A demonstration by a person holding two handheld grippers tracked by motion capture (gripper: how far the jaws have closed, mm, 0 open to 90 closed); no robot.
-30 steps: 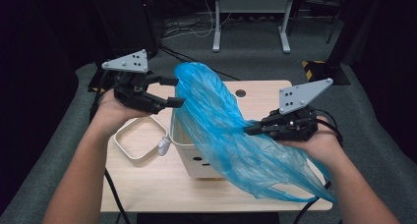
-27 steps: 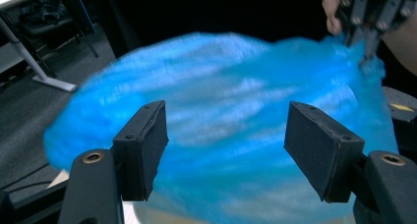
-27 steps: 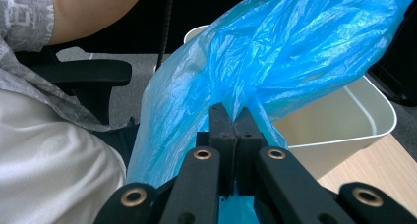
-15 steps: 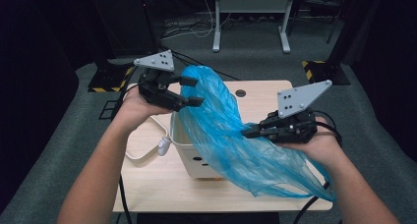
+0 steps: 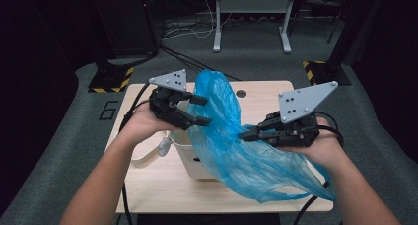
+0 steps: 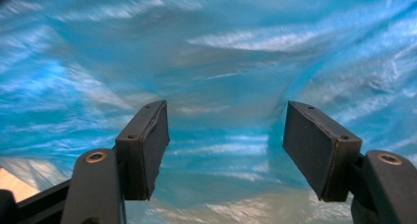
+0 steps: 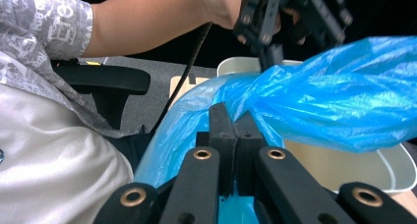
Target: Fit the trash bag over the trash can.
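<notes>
Jaws of right gripper [image 7: 235,123] pinch blue bag [image 7: 344,101]; high view adds bin [image 5: 197,161].

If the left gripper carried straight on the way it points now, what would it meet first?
Most likely the blue plastic bag. The left gripper has open jaws aimed straight at the film, with nothing between the two. How much gap remains is hard to judge.

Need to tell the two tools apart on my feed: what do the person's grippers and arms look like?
Both the left gripper and the right gripper are black, each topped by a grey three-cornered plate with small holes and trailing a black cable. The fingers carry flat dark pads. Forearms are bare; the short sleeve is grey-patterned.
</notes>
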